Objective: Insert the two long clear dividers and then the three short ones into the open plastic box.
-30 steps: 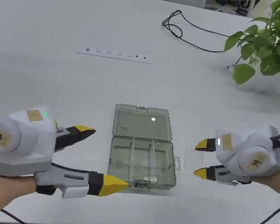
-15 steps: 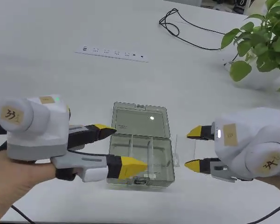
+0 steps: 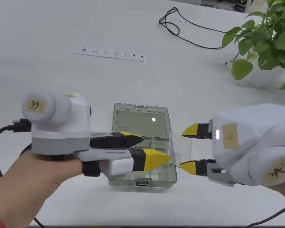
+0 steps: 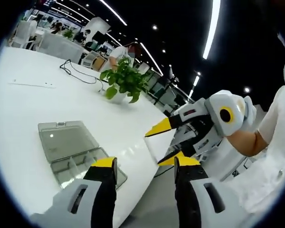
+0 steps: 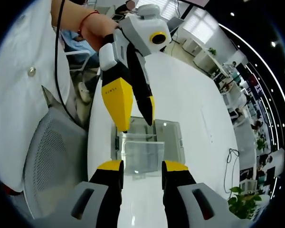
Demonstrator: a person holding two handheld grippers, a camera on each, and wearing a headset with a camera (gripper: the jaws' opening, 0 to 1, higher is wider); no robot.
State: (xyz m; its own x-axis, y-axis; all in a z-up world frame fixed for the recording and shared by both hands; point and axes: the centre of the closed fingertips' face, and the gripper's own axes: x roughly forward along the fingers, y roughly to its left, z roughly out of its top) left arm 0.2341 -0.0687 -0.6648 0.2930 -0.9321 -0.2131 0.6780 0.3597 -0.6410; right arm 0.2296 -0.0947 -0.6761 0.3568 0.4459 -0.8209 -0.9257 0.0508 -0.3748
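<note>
Head view: over the last second both grippers have closed in on the open plastic box (image 3: 147, 180) at the lower centre of the frame. The left gripper (image 3: 156, 147) has swung in from the lower left and now hangs over the box's front half. Its fingers are spread with nothing between them. The right gripper (image 3: 182, 149) has edged in from the right and stops just beside the box's right wall, its fingers likewise apart and empty.

The box sits on the white counter (image 3: 61, 85) with its lid (image 3: 141, 118) folded back toward the top of the frame. A clear wall running front to back shows inside the tray, so the long dividers appear to be seated already, though the left gripper hides part of it.

A faint clear piece (image 3: 177, 156) seems to lie just right of the box, too faint to be sure. If it is a short divider, the right gripper is lined up to pick it.
</note>
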